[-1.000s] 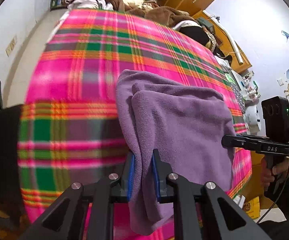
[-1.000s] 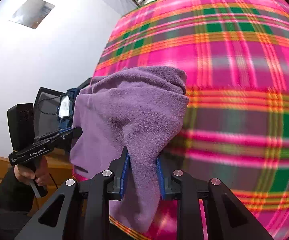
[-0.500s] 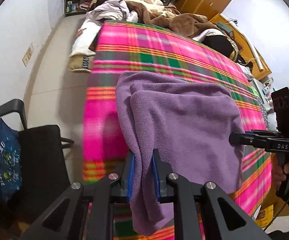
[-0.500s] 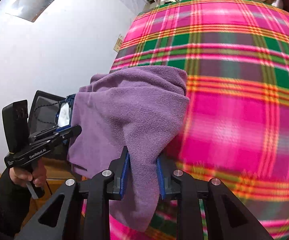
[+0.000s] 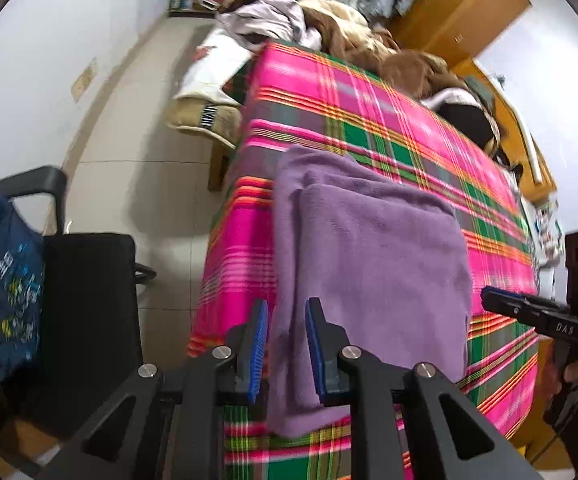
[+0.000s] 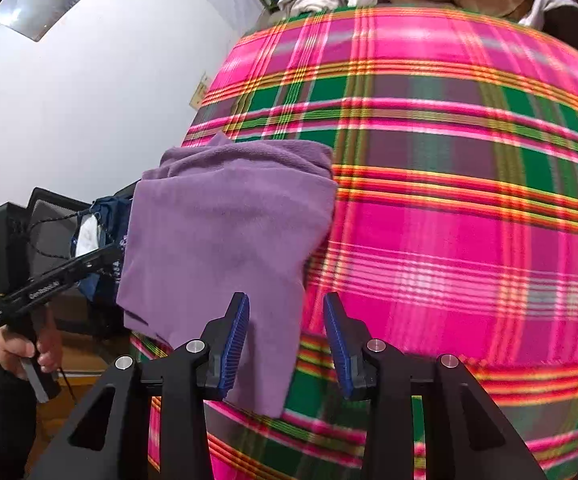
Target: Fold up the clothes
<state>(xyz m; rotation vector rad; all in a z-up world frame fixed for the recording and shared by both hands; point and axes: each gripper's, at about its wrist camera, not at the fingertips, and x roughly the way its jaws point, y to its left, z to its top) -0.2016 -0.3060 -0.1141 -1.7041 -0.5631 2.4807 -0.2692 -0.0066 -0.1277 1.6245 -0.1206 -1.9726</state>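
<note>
A folded purple fleece cloth lies on the pink and green plaid blanket near the bed's front left corner, its near edge hanging toward me. My left gripper is shut on that edge, blue pads tight against the cloth. In the right wrist view the same purple cloth rests on the plaid blanket. My right gripper is open, and the cloth's corner hangs loose between its fingers, apart from the right pad.
A black chair with a blue garment over it stands left of the bed on the tiled floor. Heaped clothes fill the bed's far end. A wooden cabinet stands behind. A hand holds the left gripper's grip.
Both grippers carried the cloth toward the bed's left edge and set it down on the blanket. The right gripper's fingers spread apart and let go; the left stays closed on it.
</note>
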